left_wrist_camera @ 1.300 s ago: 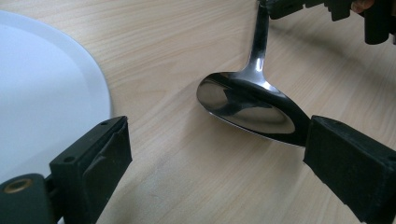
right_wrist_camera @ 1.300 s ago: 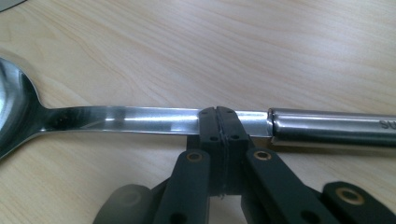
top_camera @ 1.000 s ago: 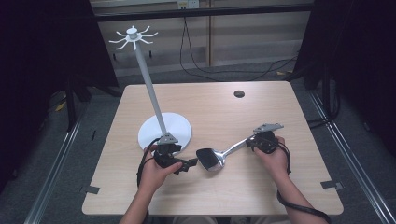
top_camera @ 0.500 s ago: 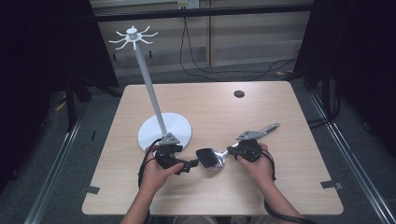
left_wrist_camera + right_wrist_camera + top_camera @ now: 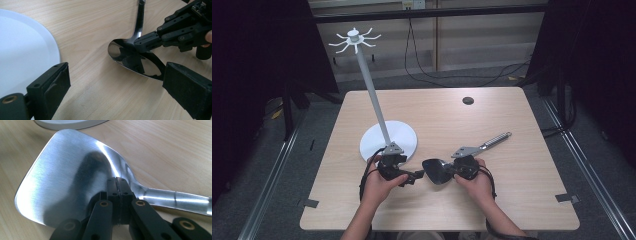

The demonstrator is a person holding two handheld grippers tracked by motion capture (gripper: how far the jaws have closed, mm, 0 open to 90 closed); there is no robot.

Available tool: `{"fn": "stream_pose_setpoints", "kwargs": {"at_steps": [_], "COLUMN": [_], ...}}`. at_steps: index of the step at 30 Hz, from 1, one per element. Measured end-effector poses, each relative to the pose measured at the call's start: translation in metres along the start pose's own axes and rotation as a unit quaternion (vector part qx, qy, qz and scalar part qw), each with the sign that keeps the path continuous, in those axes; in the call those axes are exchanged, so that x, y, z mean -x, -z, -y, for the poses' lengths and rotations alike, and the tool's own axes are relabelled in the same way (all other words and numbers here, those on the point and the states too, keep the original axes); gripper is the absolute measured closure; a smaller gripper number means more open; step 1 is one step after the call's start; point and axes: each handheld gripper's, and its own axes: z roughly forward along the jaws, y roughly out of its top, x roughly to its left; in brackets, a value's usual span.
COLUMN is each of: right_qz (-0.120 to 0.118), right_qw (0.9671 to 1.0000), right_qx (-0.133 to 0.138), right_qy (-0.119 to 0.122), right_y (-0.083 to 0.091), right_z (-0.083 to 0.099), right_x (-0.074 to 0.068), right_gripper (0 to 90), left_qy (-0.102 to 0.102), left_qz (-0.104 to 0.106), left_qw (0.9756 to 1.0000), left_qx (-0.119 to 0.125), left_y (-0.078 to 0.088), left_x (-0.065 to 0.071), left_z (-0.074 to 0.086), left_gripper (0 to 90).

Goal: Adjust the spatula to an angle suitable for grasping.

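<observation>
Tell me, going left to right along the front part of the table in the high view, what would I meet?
White round stand base → left gripper, jaws open → dark spatula blade → right gripper, jaws shut at the blade's neck → spatula handle, slanting away toward the right.

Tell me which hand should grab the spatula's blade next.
Left, probably. The left tongs stand wide open, and the spatula has its blade just ahead of their gap, so they need only advance and close. The right tongs are shut, tips over the blade's neck, and would have to open first.
</observation>
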Motion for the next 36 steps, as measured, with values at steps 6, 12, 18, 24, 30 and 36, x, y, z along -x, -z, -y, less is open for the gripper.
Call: {"fn": "stream_pose_setpoints", "kwargs": {"at_steps": [6,12,18,24,30,36], "right_qz": [-0.009,-0.029,-0.049,-0.064,-0.055,-0.031], "right_qw": [0.9999,0.9994,0.9987,0.9977,0.9984,0.9994], "right_qx": [0.0,-0.001,0.005,0.002,0.01,0.017], "right_qy": [0.011,0.02,0.015,0.022,0.012,0.005], "right_y": [-0.001,-0.005,-0.01,-0.012,0.002,0.031], "right_z": [-0.001,-0.002,-0.003,-0.004,-0.005,-0.001], "right_x": [-0.002,-0.014,-0.026,-0.036,-0.025,0.0], "right_gripper": [90.0,90.0,90.0,90.0,90.0,86.9], "left_qy": [-0.005,-0.006,-0.007,-0.006,-0.007,-0.013], "left_qz": [0.001,0.0,-0.003,0.001,-0.004,0.001], "left_qw": [1.0,1.0,1.0,1.0,1.0,0.9999], "left_qx": [-0.001,-0.002,-0.004,0.0,-0.001,-0.009], "left_y": [-0.001,-0.001,0.0,0.003,0.002,-0.003], "left_x": [0.001,0.002,0.002,0.001,0.003,0.008], "left_z": [0.0,0.0,-0.001,-0.002,-0.002,-0.004], "left_gripper": [7.2,7.1,7.1,8.3,8.2,8.2]}}
